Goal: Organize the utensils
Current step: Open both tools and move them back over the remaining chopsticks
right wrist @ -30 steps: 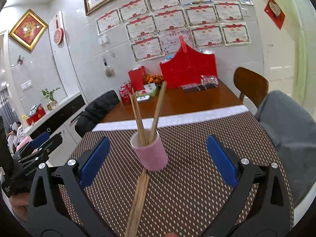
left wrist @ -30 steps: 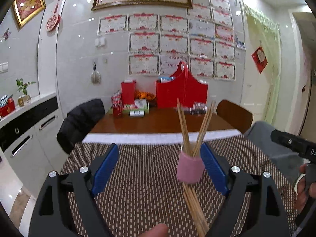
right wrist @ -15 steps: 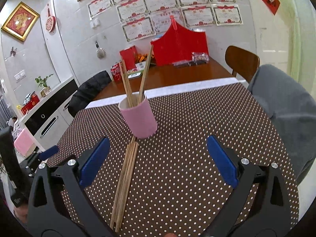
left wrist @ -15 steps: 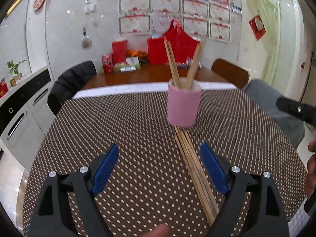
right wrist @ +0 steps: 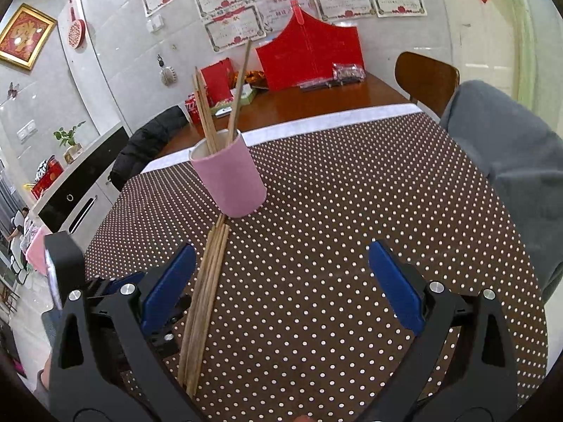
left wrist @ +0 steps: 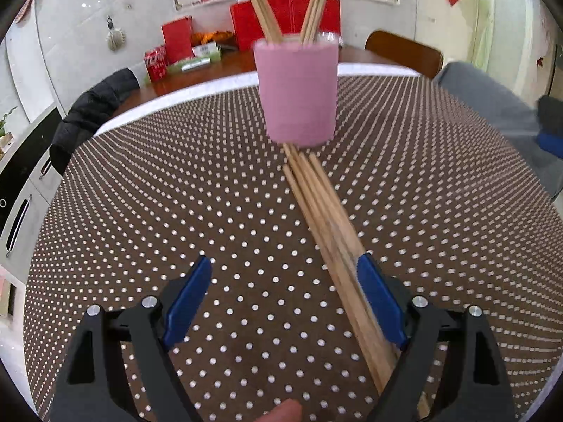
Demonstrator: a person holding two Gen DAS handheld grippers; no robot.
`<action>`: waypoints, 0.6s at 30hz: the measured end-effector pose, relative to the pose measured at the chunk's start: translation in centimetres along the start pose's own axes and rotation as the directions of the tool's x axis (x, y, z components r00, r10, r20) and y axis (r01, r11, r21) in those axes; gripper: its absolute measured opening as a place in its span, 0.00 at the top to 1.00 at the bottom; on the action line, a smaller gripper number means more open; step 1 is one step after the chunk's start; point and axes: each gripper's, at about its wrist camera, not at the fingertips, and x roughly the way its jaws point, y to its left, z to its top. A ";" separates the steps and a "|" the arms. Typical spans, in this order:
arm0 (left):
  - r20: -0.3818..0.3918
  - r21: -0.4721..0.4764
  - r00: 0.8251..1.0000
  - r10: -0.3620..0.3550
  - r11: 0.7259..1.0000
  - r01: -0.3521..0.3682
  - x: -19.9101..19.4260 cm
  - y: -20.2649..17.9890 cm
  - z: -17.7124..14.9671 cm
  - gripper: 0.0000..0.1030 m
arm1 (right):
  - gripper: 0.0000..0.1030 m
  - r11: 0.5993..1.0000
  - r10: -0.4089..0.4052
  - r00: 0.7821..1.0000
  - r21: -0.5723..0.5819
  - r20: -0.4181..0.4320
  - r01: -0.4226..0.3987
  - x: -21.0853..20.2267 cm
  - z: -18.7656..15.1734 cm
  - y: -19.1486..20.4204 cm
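A pink cup (left wrist: 296, 91) stands upright on the dotted brown tablecloth (left wrist: 176, 193) with a few wooden chopsticks (left wrist: 262, 3) standing in it. A bundle of several loose chopsticks (left wrist: 330, 232) lies flat on the cloth, running from the cup's base toward me. My left gripper (left wrist: 285, 288) is open and low over the cloth, its right finger beside the bundle. In the right wrist view the cup (right wrist: 230, 176) and the bundle (right wrist: 206, 292) sit left of centre. My right gripper (right wrist: 281, 281) is open and empty, its left finger next to the bundle. The left gripper's body (right wrist: 67, 267) shows at the left edge.
A bare wooden table part (right wrist: 309, 102) lies beyond the cloth with red boxes (right wrist: 309, 56), a can and packets on it. A wooden chair (right wrist: 425, 77) and a grey cushion (right wrist: 499, 147) stand on the right. A black jacket on a chair (right wrist: 151, 140) and cabinets stand on the left.
Both grippers have tilted down and come lower toward the tablecloth. The cup and the loose chopsticks now look larger and nearer. Both grippers stay open.
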 end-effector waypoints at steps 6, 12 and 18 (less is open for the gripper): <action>0.000 -0.041 1.000 -0.025 0.999 0.025 1.1 1.4 -0.5 0.19 | 0.06 1.000 -0.007 0.999 -0.005 -0.048 0.007 1.7 -0.9 -0.2; 0.007 -0.089 1.000 -0.009 0.996 0.009 0.9 3.6 -1.1 0.19 | 0.06 0.998 -0.010 0.993 -0.056 -0.114 0.003 3.9 -1.7 1.0; 0.004 -0.093 1.000 -0.026 0.995 0.026 0.4 4.2 -1.6 0.19 | 0.06 0.990 -0.024 0.979 -0.143 -0.203 -0.005 7.0 -3.2 3.1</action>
